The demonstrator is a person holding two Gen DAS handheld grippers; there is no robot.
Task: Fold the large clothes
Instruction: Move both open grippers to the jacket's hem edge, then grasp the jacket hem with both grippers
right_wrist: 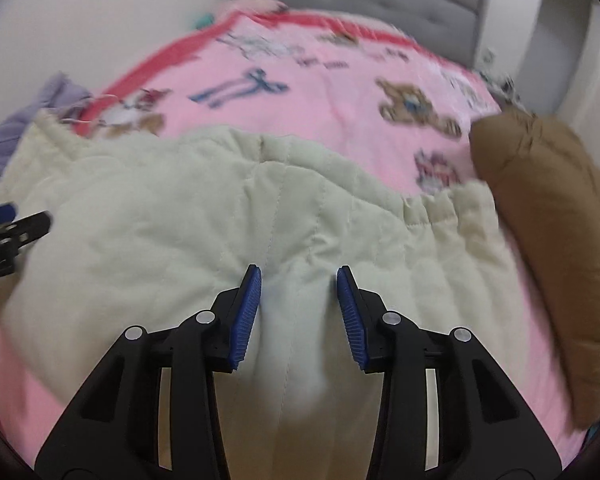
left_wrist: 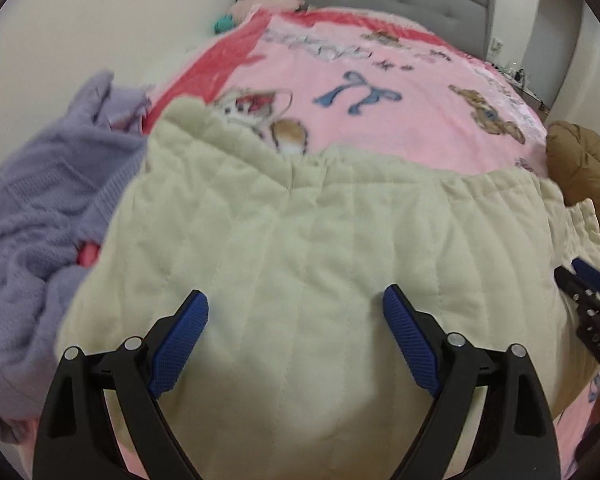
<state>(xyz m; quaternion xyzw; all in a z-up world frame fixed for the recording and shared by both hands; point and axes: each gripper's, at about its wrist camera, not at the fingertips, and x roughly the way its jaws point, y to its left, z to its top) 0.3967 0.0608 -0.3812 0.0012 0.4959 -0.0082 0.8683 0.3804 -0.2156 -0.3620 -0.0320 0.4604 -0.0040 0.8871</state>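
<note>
While the left tongs gape wide over the cream quilted garment, the right tongs stand narrower, gripping nothing.

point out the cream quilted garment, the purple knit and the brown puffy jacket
cream quilted garment [left_wrist: 300, 248], left wrist view, middle of its quilted panel
purple knit [left_wrist: 40, 208], left wrist view, bunched middle
brown puffy jacket [right_wrist: 548, 208], right wrist view, upper padded part

No legible text on blanket
</note>
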